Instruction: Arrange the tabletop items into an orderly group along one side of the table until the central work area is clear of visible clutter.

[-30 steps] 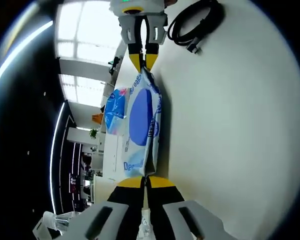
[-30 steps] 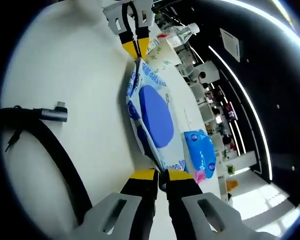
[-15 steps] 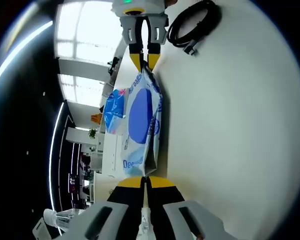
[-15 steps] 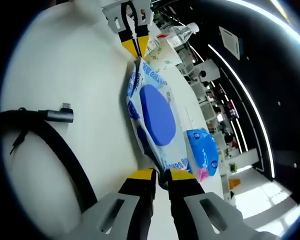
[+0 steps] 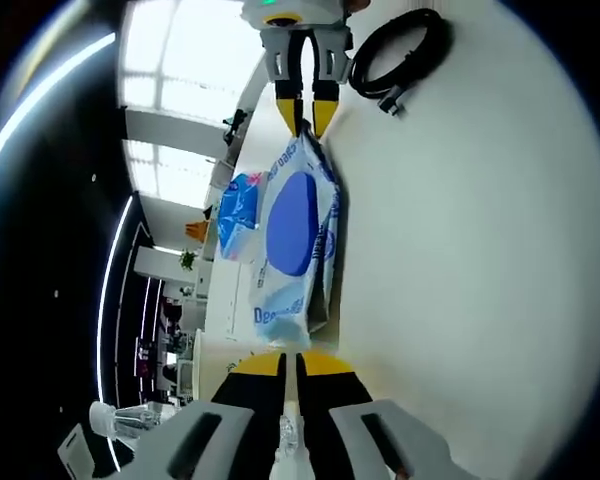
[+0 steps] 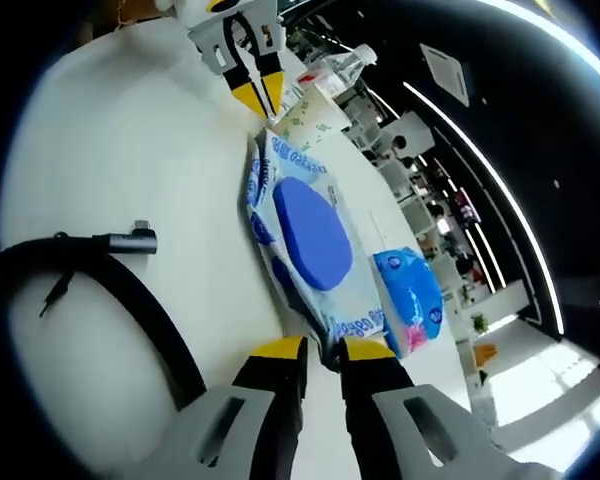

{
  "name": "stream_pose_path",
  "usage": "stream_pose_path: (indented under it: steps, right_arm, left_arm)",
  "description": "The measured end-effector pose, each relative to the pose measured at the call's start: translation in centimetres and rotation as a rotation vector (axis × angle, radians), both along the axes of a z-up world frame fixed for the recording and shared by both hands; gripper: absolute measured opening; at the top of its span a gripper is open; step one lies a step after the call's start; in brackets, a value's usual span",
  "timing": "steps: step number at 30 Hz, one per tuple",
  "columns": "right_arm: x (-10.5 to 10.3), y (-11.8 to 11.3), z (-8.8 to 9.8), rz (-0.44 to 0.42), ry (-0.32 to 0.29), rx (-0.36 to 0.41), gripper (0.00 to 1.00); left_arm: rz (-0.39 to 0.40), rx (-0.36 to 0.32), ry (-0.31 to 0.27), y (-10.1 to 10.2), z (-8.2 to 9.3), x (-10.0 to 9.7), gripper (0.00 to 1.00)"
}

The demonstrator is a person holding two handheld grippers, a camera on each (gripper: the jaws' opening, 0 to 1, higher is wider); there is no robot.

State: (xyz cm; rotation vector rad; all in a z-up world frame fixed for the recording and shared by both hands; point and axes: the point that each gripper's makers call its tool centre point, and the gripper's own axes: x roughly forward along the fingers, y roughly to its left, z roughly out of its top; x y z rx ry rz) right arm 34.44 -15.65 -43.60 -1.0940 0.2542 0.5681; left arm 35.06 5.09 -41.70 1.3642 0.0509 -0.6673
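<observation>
Left gripper view: the left tongs [image 5: 292,358] pinch one end of the wipes pack [image 5: 298,240], jaws closed on its edge.
Far end of the pack: the right tongs [image 5: 307,108] pinch it too, jaws closed.
Right gripper view: the right tongs [image 6: 323,350] grip the near end of the wipes pack [image 6: 305,240]; the left tongs [image 6: 256,97] hold the far end.
Wipes pack: white and blue with a big blue oval, stretched between both tongs above the white desk [image 5: 480,260], near its edge.
Small blue packet [image 6: 412,300]: just beside the wipes pack, at the desk edge.
Black cable [image 5: 398,55]: coiled on the desk, apart from the pack.
Plastic bottle [image 6: 340,66]: lies past the left tongs.
</observation>
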Motion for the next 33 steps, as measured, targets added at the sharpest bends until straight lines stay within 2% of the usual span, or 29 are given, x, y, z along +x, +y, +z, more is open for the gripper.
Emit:
stream_pose_path:
  steps: [2, 4, 14, 24, 28, 33]
  right_arm:
    - [-0.1, 0.0, 0.1, -0.003, 0.0, 0.006, 0.12]
    - [-0.1, -0.1, 0.1, -0.004, 0.002, 0.01, 0.12]
    - [-0.8, -0.5, 0.2, -0.012, 0.008, 0.025, 0.12]
    - [-1.6, -1.2, 0.3, -0.014, 0.005, 0.034, 0.15]
    - [-1.8, -1.4, 0.7, -0.013, -0.002, 0.065, 0.15]
    - [-1.9, -1.6, 1.1, -0.02, -0.012, 0.116, 0.17]
  left_arm:
    - [-0.024, -0.078, 0.052, -0.7, -0.2, -0.5, 0.09]
    - [-0.022, -0.111, 0.074, -0.9, -0.1, -0.7, 0.1]
    - [-0.008, -0.17, 0.087, -0.9, 0.7, -1.0, 0.17]
    - [-0.035, -0.238, 0.116, -2.2, 1.8, -2.1, 0.2]
    - [-0.037, -0.255, 0.113, -2.5, 2.4, -2.2, 0.2]
    - [-0.03, -0.275, 0.139, -2.8, 2.5, -2.5, 0.22]
